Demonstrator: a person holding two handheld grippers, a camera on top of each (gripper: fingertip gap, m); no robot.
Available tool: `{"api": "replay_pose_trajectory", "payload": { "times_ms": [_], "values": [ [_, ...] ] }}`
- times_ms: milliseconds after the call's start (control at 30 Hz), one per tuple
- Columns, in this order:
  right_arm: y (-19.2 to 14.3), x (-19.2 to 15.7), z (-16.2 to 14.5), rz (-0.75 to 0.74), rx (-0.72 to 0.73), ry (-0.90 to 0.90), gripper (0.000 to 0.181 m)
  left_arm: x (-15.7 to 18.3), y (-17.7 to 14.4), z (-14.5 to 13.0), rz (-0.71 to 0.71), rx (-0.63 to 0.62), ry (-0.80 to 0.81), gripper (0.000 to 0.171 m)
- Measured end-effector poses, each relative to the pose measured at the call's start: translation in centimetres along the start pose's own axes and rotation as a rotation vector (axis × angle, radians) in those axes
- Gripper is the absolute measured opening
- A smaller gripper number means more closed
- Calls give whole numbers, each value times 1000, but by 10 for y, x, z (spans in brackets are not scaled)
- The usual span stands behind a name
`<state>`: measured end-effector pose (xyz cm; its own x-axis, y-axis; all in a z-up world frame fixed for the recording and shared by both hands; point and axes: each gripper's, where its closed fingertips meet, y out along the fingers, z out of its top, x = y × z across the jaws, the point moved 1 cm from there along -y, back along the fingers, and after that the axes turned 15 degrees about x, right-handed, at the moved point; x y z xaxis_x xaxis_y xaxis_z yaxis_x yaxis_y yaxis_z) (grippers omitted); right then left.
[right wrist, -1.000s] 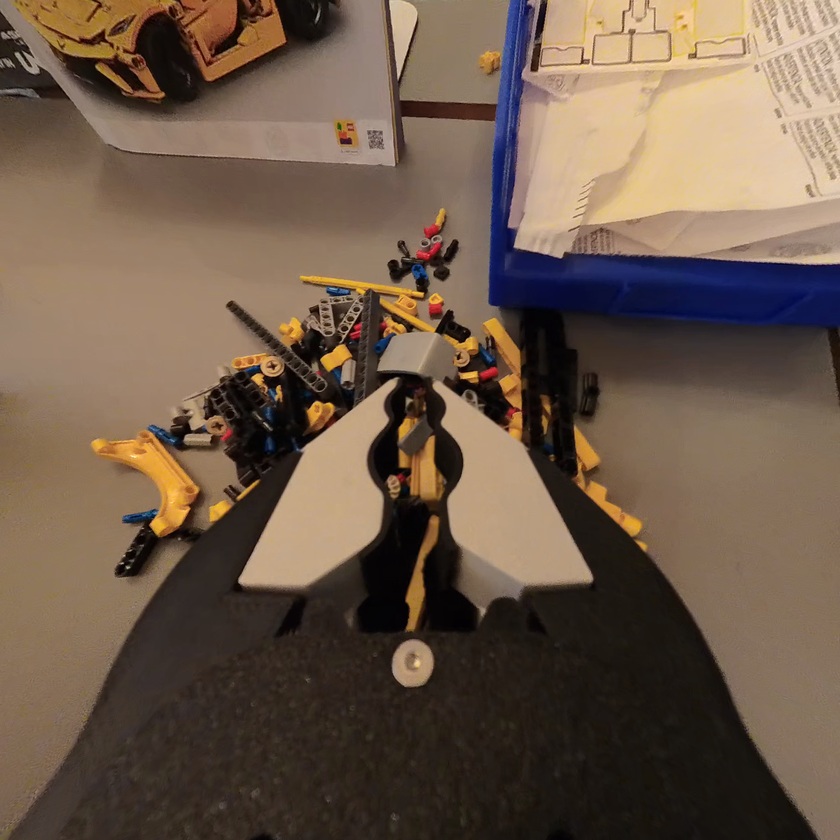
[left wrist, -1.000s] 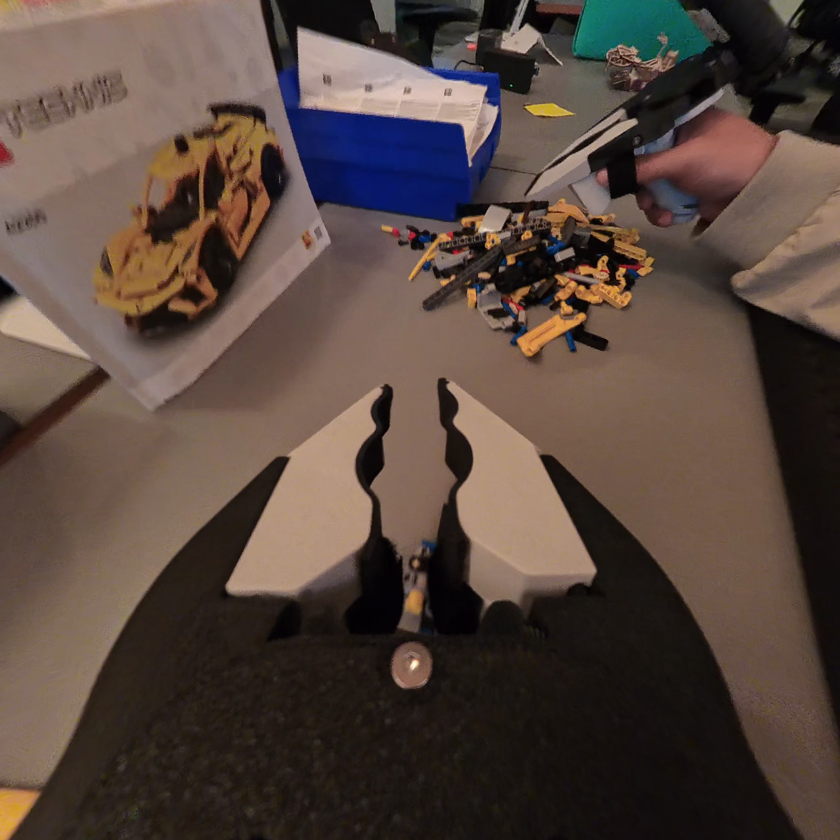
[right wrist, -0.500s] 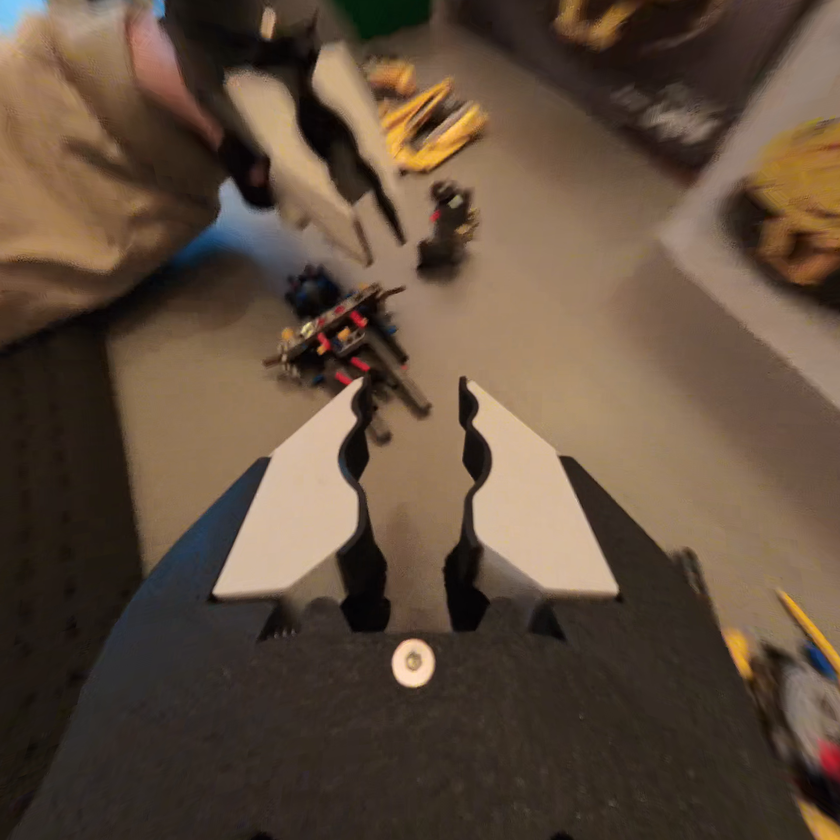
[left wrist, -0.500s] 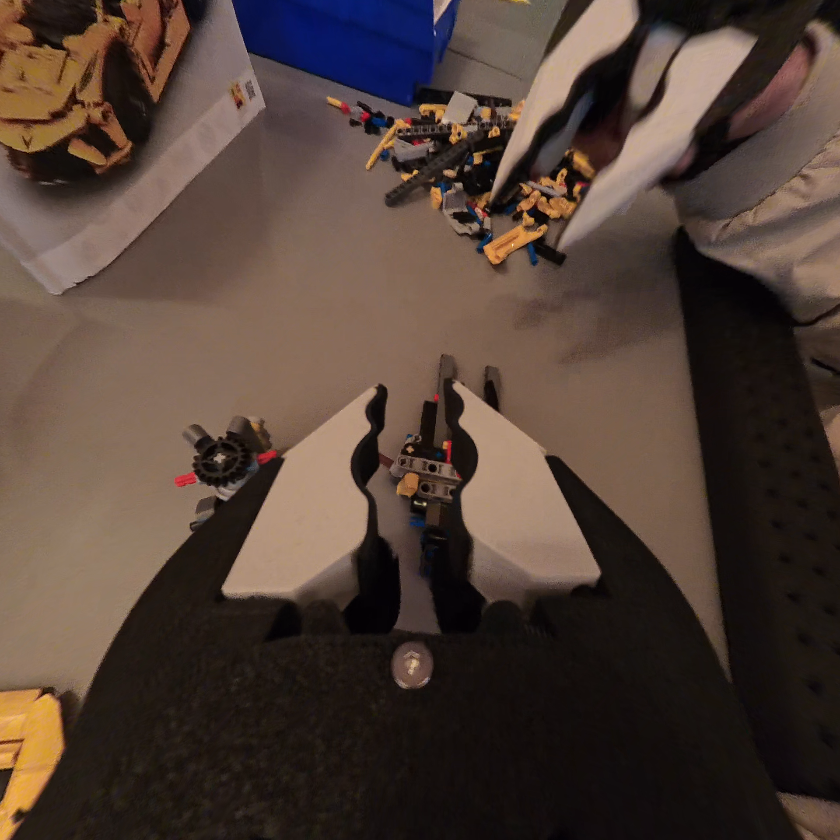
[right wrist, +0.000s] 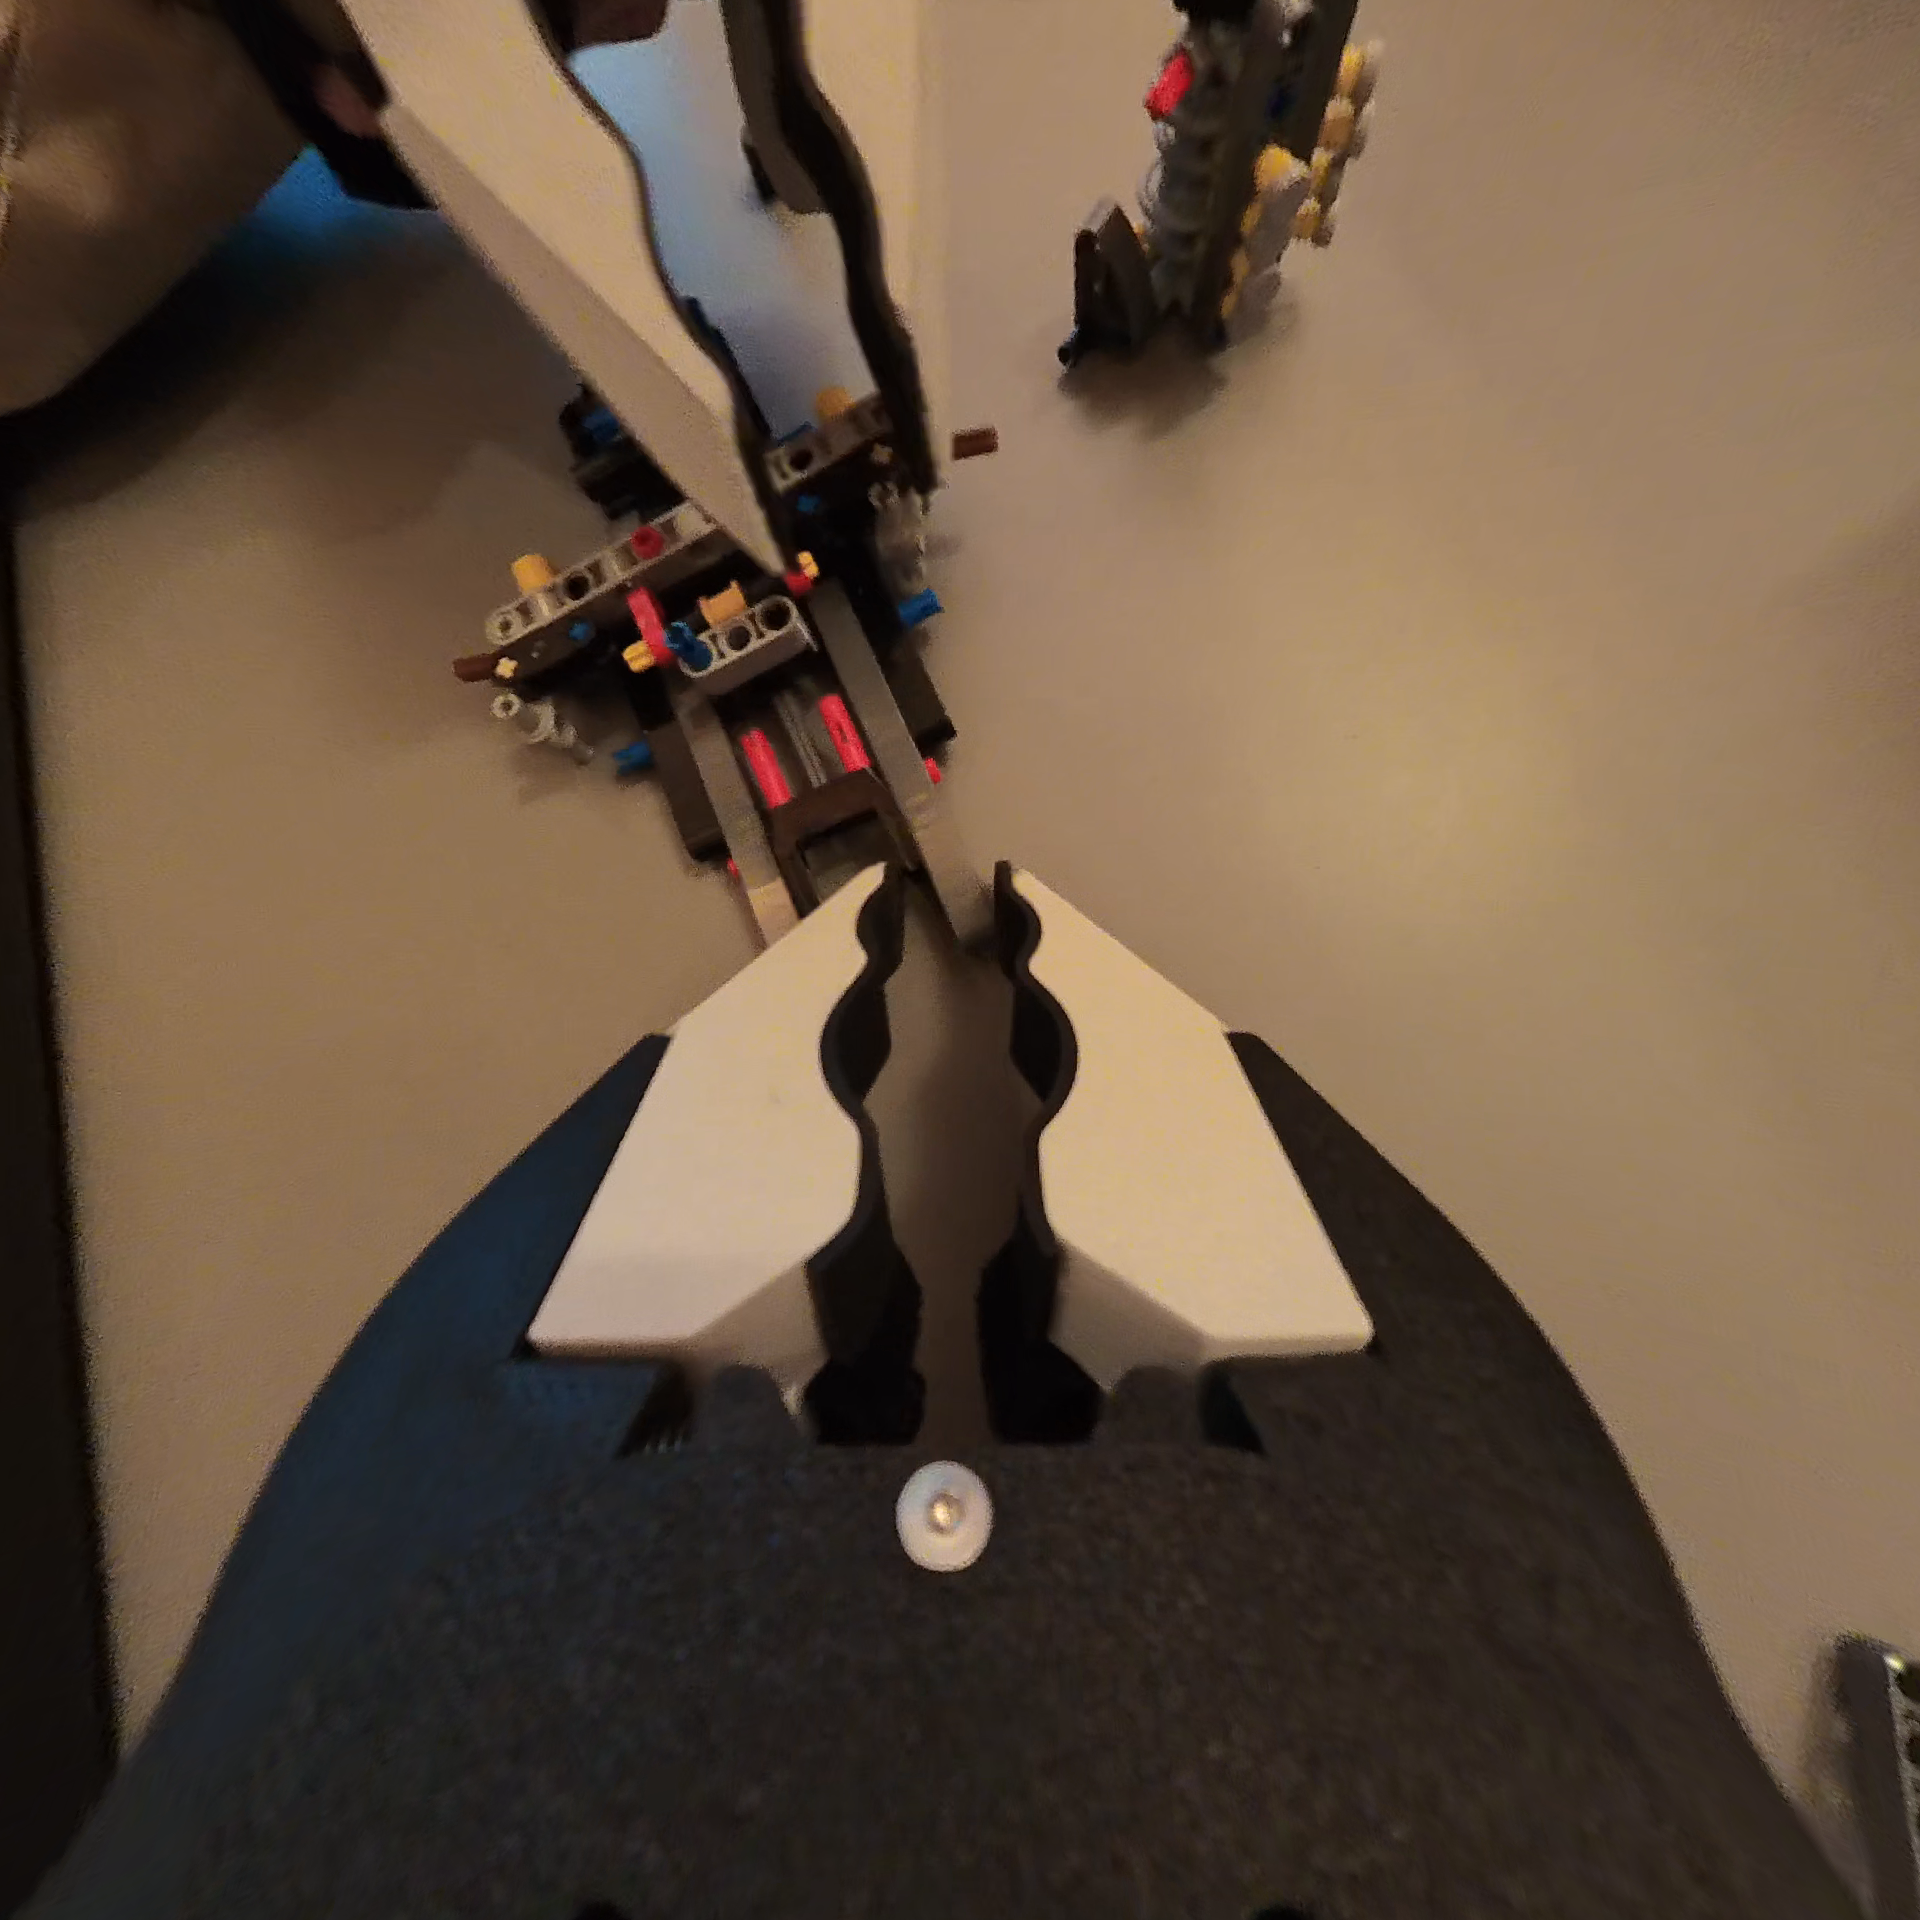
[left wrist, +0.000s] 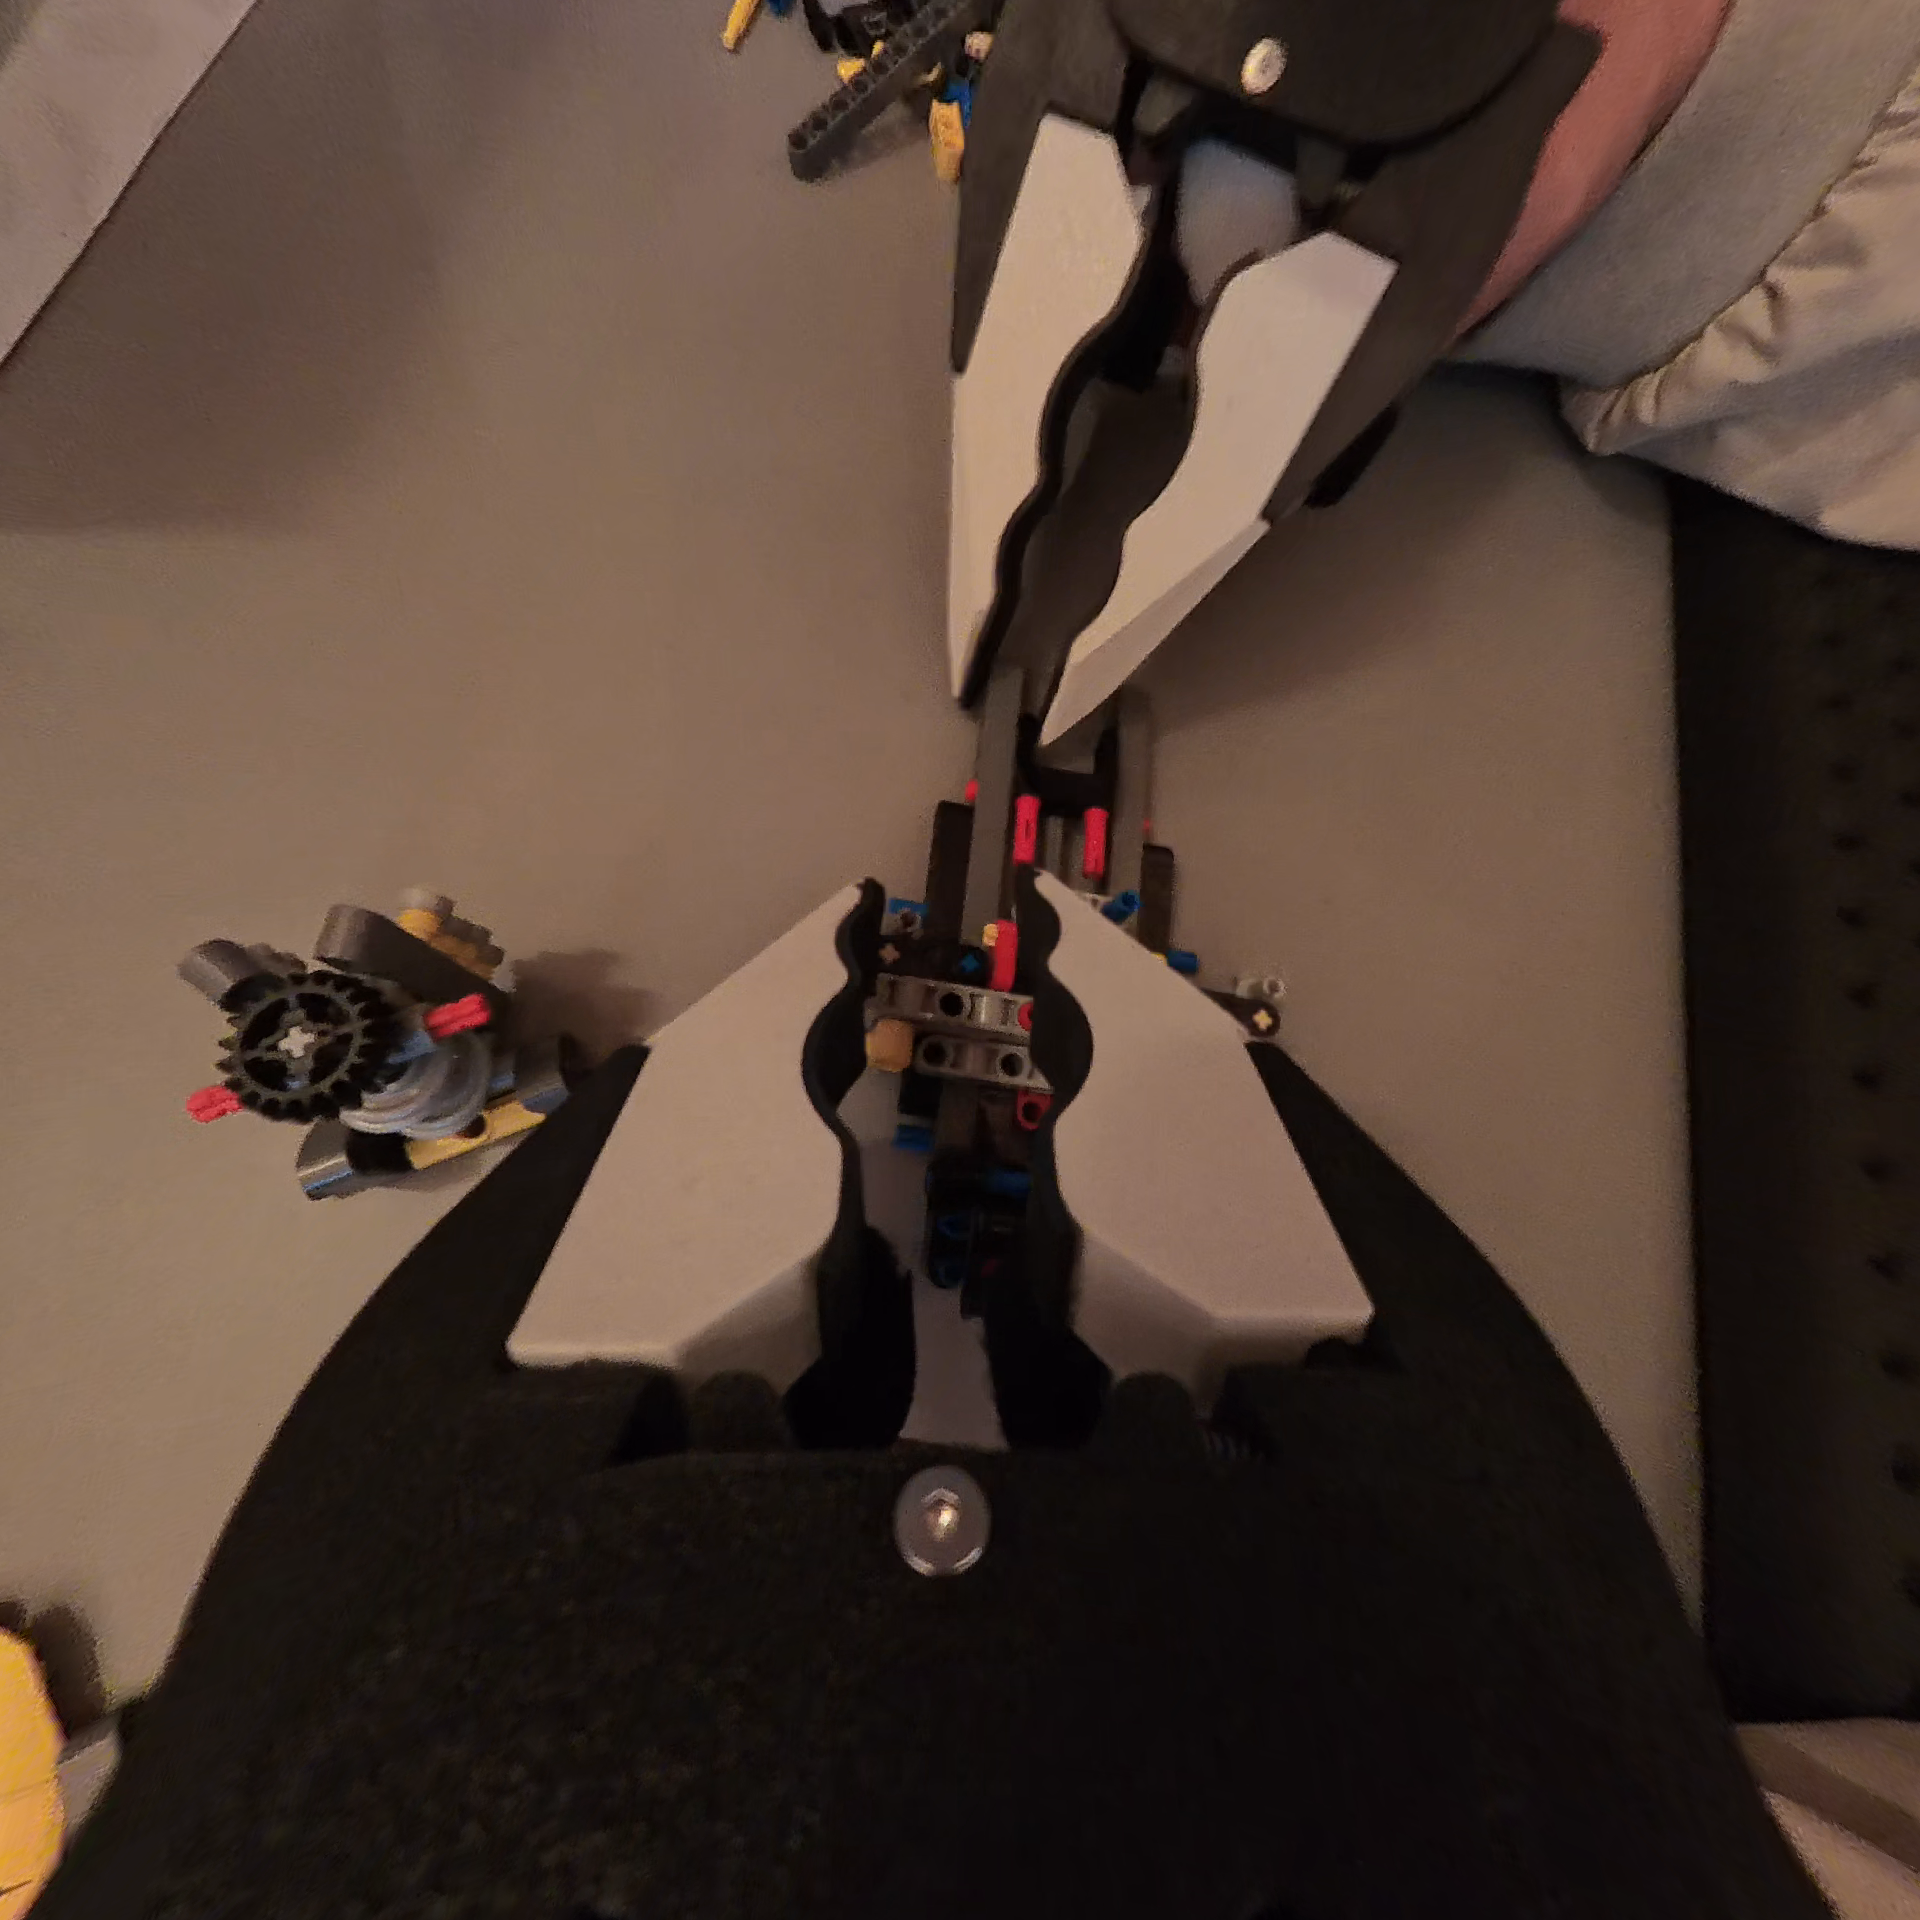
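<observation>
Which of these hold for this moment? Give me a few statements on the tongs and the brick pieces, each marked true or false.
1. The left tongs straddle the brick frame. True.
2. The right tongs pinch a loose yellow brick. False: their tips close on the end of the brick frame's grey beam.
3. The gear assembly sits between the left tongs' fingers. False: it lies apart on the table, off to their left.
4. The two tongs reach the brick frame from opposite ends. True.
</observation>
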<state>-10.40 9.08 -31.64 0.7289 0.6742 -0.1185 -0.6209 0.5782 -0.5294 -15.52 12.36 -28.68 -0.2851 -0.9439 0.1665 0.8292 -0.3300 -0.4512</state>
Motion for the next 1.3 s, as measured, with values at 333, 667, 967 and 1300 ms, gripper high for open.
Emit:
{"api": "replay_pose_trajectory", "payload": {
  "times_ms": [333, 667, 967, 1300],
  "values": [
    [-2, -24, -8, 5, -24, -99, 23, 4, 7, 21, 11, 96, 16, 25],
    [-7, -28, -11, 104, 16, 63, 17, -1, 16, 0, 37, -11, 52, 27],
    [-11, -26, -3, 93, 31, 133, 22, 1, 21, -15, 36, -100, 67, 24],
    [-30, -30, -13, 37, -48, -71, 35, -5, 13, -15, 78, -113, 83, 20]
  ]
}}
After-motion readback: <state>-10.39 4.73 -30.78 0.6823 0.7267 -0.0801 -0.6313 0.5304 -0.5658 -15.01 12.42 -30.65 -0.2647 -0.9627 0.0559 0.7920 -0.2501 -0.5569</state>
